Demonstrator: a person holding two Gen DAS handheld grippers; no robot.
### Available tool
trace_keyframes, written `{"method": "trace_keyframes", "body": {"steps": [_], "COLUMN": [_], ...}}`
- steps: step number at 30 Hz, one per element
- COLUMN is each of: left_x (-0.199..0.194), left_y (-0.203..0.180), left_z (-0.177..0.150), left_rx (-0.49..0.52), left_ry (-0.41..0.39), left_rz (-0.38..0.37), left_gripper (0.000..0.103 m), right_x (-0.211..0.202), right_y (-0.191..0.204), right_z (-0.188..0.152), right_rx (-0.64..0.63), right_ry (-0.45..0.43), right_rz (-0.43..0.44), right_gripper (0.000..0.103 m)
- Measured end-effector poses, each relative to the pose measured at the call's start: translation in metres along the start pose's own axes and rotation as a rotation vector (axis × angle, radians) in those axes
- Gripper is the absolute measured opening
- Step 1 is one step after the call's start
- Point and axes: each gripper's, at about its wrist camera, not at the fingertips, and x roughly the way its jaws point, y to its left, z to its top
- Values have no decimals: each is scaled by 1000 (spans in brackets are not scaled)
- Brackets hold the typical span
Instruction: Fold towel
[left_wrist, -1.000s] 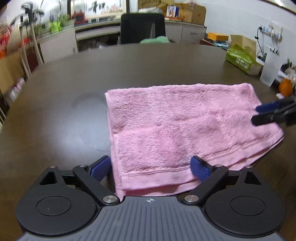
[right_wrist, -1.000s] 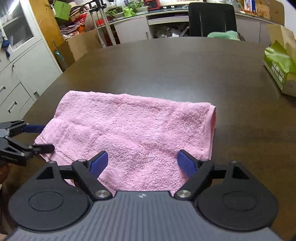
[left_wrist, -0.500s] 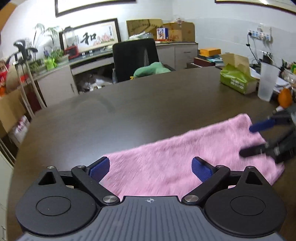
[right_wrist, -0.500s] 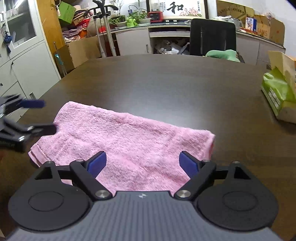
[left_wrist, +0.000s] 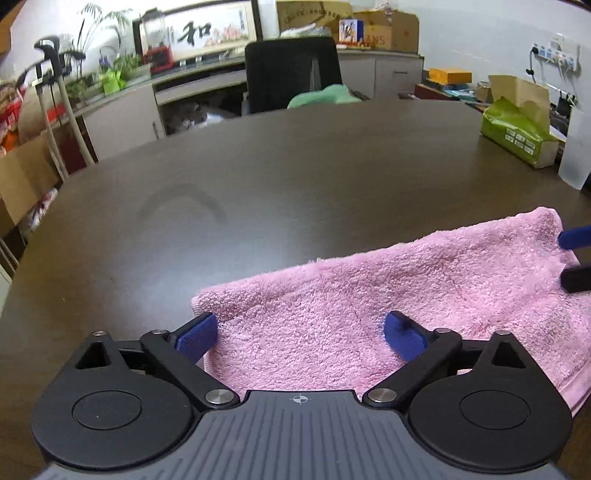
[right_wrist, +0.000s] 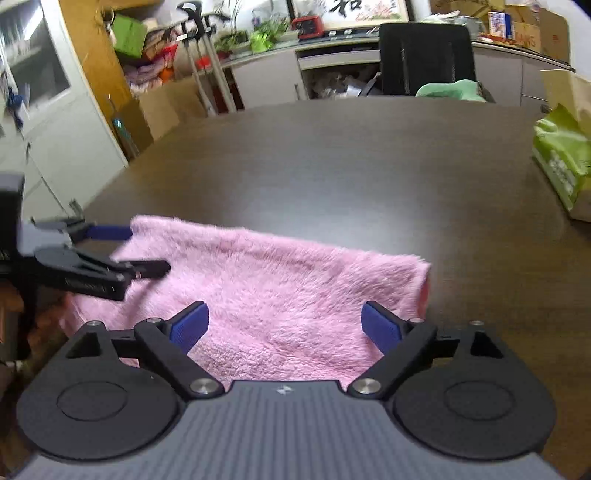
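Note:
A pink towel (left_wrist: 388, 295) lies folded on the dark wooden table (left_wrist: 280, 184). My left gripper (left_wrist: 301, 332) is open, its blue pads either side of the towel's left near part. My right gripper (right_wrist: 284, 325) is open over the towel (right_wrist: 295, 291), toward its right end. The left gripper also shows at the left of the right wrist view (right_wrist: 129, 251), jaws apart at the towel's left end. The right gripper's fingers (left_wrist: 576, 258) show at the right edge of the left wrist view, apart over the towel's right end.
A green tissue box (left_wrist: 517, 133) and a frosted plastic cup (left_wrist: 576, 147) stand at the table's right side. A black office chair (left_wrist: 291, 74) with a green cloth on it stands behind the far edge. Cabinets (right_wrist: 55, 140) stand to the left.
Both grippers have tilted up and drawn in low over the towel's near part. The towel now sits lower in both views. Both stay open.

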Motion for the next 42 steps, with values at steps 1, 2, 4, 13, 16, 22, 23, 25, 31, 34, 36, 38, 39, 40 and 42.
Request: {"method": "trace_keyframes", "body": {"steps": [1,2,4,13,16,22,23,25,31,34,36,38,39,40,42], "left_x": [-3,-7,-13,-17,-16,-18,-19,-21,-26,-24,-23,-24,-25,-25,-24], "left_y": [-1,-1,-4,-8,-7,-6,-7,-9,-9,-9,-10,-11,-11,-12,-12], "left_z": [-1,-2,-4,-18,-19,-22,-22,-22,-22,-23,-24,-24,-24,-24,-24], "left_rx": [3,6,6,36,19,22,27,34,22,19,23,26,28,29,32], "left_ry": [-10,-20,-29,-6,-8,-20,-24,-36,-61,-52,-48,-54,-57,-58,-57], "left_rz": [2,5,1,37,28,32,37,46,48,52,56,54,53,52,53], "left_gripper": [97,97,98,100,100,101,101,102,103,103,103,103,103,103,103], "right_x": [-4,-8,-16,-23,-19,-20,-20,-20,-22,-24,-26,-29,-30,-31,-36], "right_y": [-6,-12,-24,-68,-70,-59,-56,-51,-53,-63,-68,-71,-71,-72,-72], "right_z": [-1,-2,-4,-29,-34,-41,-42,-44,-50,-54,-57,-62,-63,-64,-67], "right_rx": [24,50,96,297,321,300,292,284,318,375,391,405,404,403,406], "right_ry": [-2,-5,-11,9,21,31,31,33,20,13,13,13,16,21,34], "right_rz": [3,6,8,97,126,129,125,123,115,122,146,164,170,175,176], "right_gripper": [91,91,91,91,91,91,90,82,54,46,46,47,47,48,48]}}
